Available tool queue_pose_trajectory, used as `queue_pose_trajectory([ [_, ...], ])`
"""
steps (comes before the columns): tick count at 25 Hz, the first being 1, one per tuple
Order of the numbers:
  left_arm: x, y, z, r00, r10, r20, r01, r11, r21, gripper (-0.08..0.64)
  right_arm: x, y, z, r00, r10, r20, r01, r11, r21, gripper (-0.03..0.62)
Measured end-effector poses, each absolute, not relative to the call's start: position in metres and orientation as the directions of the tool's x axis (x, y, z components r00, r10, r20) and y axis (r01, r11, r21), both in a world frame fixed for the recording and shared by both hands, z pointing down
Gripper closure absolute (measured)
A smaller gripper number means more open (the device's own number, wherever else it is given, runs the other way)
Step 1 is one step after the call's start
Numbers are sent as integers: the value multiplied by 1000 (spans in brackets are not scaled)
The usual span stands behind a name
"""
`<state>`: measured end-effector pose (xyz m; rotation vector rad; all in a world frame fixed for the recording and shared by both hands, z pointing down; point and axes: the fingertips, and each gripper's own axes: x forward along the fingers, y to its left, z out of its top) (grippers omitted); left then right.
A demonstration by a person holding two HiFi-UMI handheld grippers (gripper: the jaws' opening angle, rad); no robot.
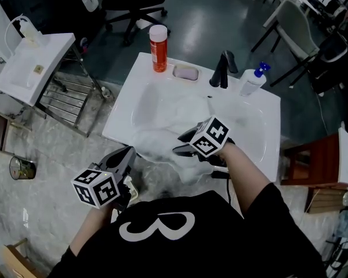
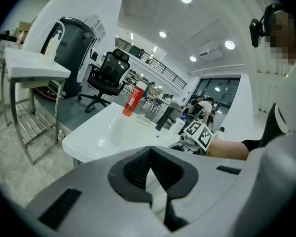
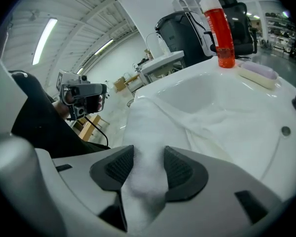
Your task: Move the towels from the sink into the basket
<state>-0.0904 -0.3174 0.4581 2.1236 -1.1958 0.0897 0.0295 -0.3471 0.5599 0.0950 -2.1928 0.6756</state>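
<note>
From my seat, the pale marbled floor (image 1: 46,155) gives the widest free room. It lies open to the left of the white sink (image 1: 261,129) and runs up to a second basin (image 1: 37,59) on a metal rack (image 1: 69,100). On the right, a red-brown wooden stand (image 1: 313,164) sits close by the sink's edge. The sink's front rim faces me, and the white towel (image 1: 177,117) lies heaped in the bowl, with a fold drawn up to that rim. My right hand-held gripper (image 3: 144,168) is at the near rim, its pads pinching a thick fold of the towel. My left hand-held gripper (image 2: 150,154) hangs off the sink's front-left corner, above the floor, its pads pressed together at the tips. A white sliver shows behind them that I cannot identify. Along the back rim stand a red bottle (image 1: 158,48), a black tap (image 1: 222,69), a pump bottle (image 1: 253,81) and a soap dish (image 1: 185,72).
</note>
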Motion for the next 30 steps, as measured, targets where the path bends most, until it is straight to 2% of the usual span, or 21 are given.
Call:
queue_pose_trajectory([
  [2, -92, -321, 460, 574, -728, 374, -775, -337, 534, 554, 30, -351, 557, -671, 144, 727, -296, 848, -440, 419],
  [5, -92, -326, 461, 580, -725, 373, -771, -339, 540, 554, 30, -358, 552, -687, 108, 719, -330, 835, -441, 563],
  [10, -89, -328, 458, 601, -710, 367, -759, -363, 540, 554, 33, -360, 547, -685, 41, 727, -383, 829, -408, 566],
  [14, -93, -327, 450, 614, -708, 348, -747, -379, 547, 554, 32, -358, 528, -748, -45, 662, -447, 771, -453, 568],
  [22, -104, -300, 424, 663, -669, 336, -717, -439, 542, 554, 33, -338, 476, -778, -314, 545, -592, 656, -468, 568],
  [30, -121, -247, 401, 712, -630, 312, -680, -506, 530, 554, 28, -304, 413, -728, -569, 382, -682, 541, -492, 568],
])
